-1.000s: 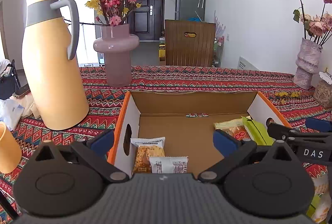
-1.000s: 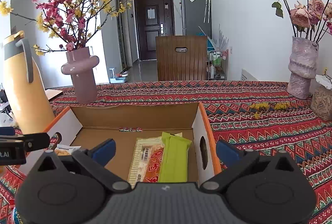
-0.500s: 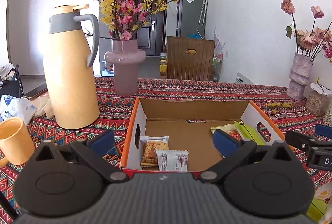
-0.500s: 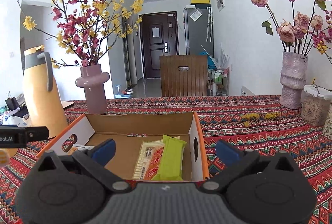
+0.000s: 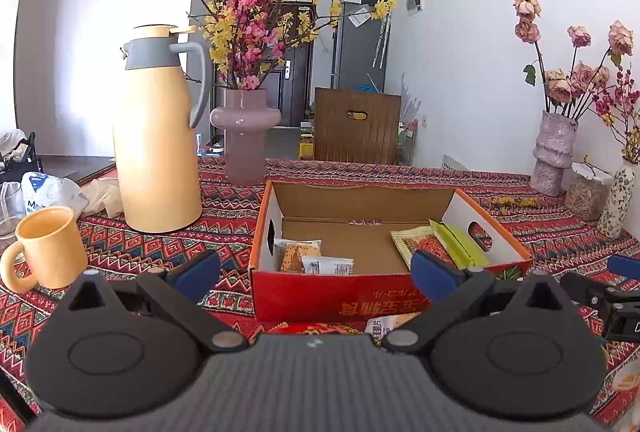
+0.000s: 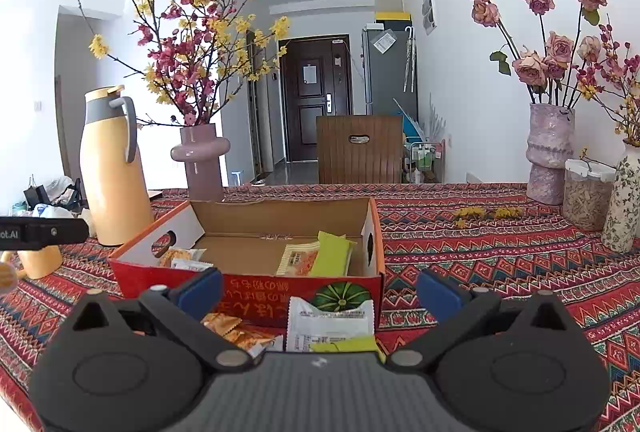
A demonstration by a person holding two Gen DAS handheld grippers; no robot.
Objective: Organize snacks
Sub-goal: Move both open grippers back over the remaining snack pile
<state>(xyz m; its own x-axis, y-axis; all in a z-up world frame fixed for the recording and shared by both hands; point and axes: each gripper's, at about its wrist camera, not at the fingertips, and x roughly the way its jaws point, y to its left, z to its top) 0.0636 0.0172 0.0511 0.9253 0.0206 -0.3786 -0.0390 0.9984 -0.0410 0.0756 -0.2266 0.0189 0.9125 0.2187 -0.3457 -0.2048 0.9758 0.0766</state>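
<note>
Both wide and holding nothing, left claw (image 5: 314, 270) and right claw (image 6: 318, 292), before cardboard box (image 6: 248, 282) at 12 o'clock on counter (image 6: 500, 272), green snack packet (image 6: 332, 254) inside, white packet (image 6: 330, 320) outside.

box (image 5: 340, 296) red/orange | jug (image 5: 156, 151) cream+grey | cloth (image 6: 500, 264) red zigzag

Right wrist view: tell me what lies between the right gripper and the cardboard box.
Loose snack packets: a white packet and an orange packet lie on the tablecloth between the open right gripper and the box.
</note>
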